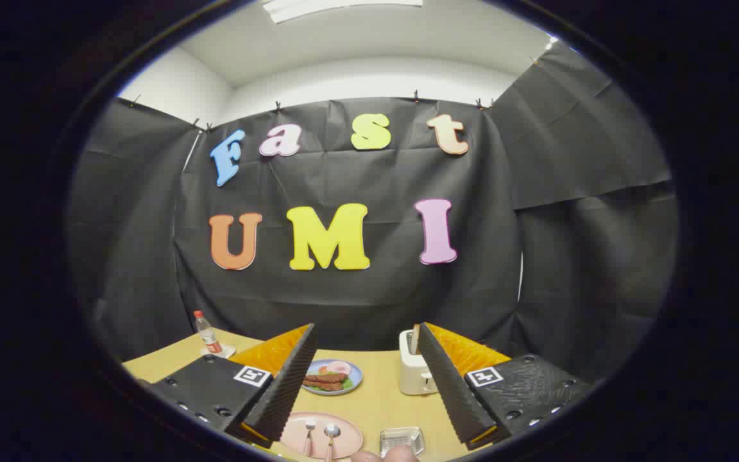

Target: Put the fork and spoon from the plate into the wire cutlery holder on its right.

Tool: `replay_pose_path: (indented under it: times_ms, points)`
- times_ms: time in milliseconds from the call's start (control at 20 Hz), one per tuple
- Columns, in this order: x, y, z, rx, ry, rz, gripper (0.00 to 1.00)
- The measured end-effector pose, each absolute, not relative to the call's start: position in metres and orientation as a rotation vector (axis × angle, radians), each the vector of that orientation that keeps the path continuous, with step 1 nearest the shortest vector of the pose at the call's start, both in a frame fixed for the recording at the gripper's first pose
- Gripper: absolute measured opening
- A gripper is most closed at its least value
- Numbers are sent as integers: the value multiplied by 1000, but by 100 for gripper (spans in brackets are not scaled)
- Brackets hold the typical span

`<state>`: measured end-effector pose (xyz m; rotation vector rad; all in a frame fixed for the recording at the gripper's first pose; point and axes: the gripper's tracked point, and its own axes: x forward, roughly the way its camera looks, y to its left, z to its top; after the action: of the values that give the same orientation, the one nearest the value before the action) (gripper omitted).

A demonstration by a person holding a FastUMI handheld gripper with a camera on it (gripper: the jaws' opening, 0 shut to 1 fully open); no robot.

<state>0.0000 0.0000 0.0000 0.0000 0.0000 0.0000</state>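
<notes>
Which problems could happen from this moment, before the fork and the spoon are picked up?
The gripper hangs open and high above the table. The fork and spoon lie close together on the pink plate, so the jaws may catch both or knock one off. The wire cutlery holder looks small and might tip.

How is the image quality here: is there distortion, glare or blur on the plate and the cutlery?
In the gripper view, strong fisheye distortion bends the table edge and the booth wall; lighting is even, from a ceiling lamp; the open tongs look sharp; the pink plate, with its fork and spoon, is small, with little detail; the wire cutlery holder shows a slight shine.
</notes>
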Motion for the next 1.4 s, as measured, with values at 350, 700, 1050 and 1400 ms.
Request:
replay_pose_path:
  times_ms: [350, 700, 1050, 1400]
  points:
    - [-5, 3, -3, 12, 10, 15, 95]
    - [-6, 10, -25, -37, 63, 37, 95]
    - [-4, 23, -83, 0, 248, 93, 95]
    - [-5, 48, -169, -112, 437, 137, 95]
